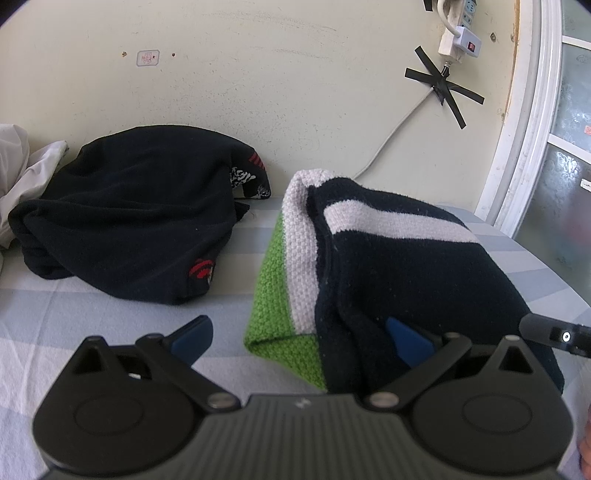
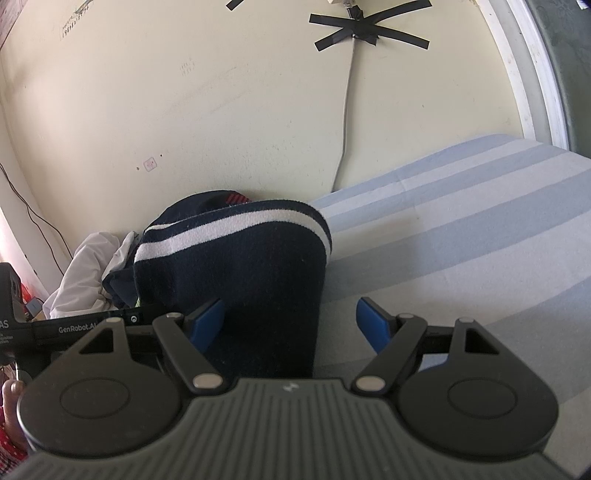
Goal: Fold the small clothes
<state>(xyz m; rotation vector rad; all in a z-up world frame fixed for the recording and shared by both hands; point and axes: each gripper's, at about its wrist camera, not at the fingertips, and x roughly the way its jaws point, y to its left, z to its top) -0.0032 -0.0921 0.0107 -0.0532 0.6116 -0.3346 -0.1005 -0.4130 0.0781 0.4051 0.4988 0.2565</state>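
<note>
Left gripper (image 1: pixel 301 332): jaws stood wide; its right blue pad lay on the sweater's near edge, the left pad over the bedsheet, nothing pinched.
Right gripper (image 2: pixel 290 321): jaws stood wide; the sweater's near right corner lay between the pads, with a clear gap on the right side.
Writing: "GenRobot.AI" could be read in white on the left gripper's black body, seen at the left of the right wrist view; beside it, letters ending in "AS", the rest cut off.
Sweater (image 1: pixel 406 266): folded navy knit with white stripes and a green and white panel, lying on the bedsheet just ahead of both grippers.
Bedsheet (image 2: pixel 461 229): pale blue and white stripes.
Dark garment (image 1: pixel 129 214): black, red marks, bunched, left of the sweater by the wall.
White cloth (image 1: pixel 22 177): crumpled, far left.
Wall (image 1: pixel 258 74): cream; small sticker, print too small to read; cable fixed with crossed black tape (image 1: pixel 443 85); power strip (image 1: pixel 458 33) above.
</note>
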